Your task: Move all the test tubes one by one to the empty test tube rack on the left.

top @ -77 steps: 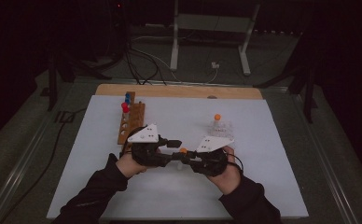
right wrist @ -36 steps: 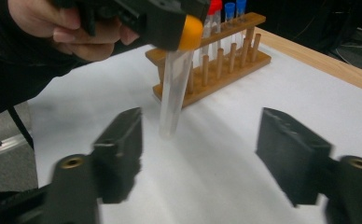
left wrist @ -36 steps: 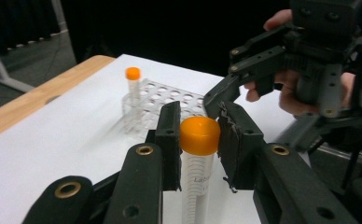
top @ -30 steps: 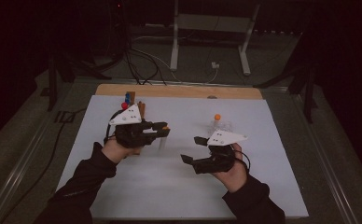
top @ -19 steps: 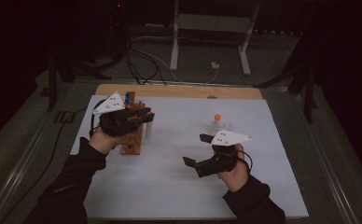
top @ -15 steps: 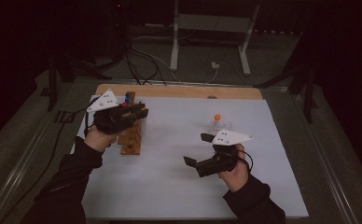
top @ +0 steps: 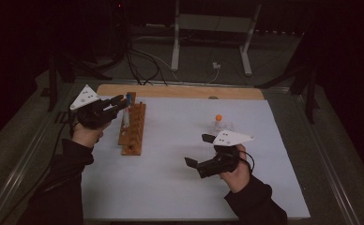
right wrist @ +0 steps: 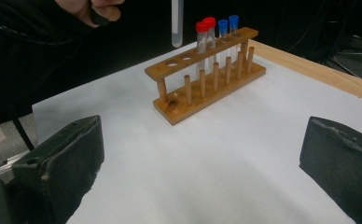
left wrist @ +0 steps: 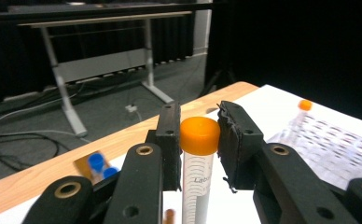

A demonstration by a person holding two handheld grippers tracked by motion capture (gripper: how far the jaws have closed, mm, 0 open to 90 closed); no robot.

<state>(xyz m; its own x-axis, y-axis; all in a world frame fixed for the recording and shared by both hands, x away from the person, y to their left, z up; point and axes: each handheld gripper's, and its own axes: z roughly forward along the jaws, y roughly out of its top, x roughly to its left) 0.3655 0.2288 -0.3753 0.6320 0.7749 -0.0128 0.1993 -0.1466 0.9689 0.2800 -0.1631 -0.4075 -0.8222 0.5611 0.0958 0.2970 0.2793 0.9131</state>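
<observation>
My left gripper (top: 117, 103) is shut on a clear tube with an orange cap (left wrist: 198, 136), gripped at the cap. The tube hangs upright over the wooden rack (top: 133, 130) at the far left of the white mat; its rounded bottom (right wrist: 177, 28) hovers above the rack's empty holes. The rack (right wrist: 207, 70) holds two red-capped tubes (right wrist: 202, 26) and two blue-capped tubes (right wrist: 228, 22) at its far end. My right gripper (top: 198, 151) is held low over the middle of the mat, jaws wide apart with nothing between them (right wrist: 202, 163).
A second orange-capped tube (top: 218, 118) stands by something clear and patterned (left wrist: 328, 144) at the mat's right centre, just beyond the right hand. A wooden board edge (top: 180, 91) runs along the back. Table legs and cables lie on the floor behind.
My left gripper has swung from the middle of the mat out to the far left, over the rack, carrying the tube. The right gripper has stayed near the centre.
</observation>
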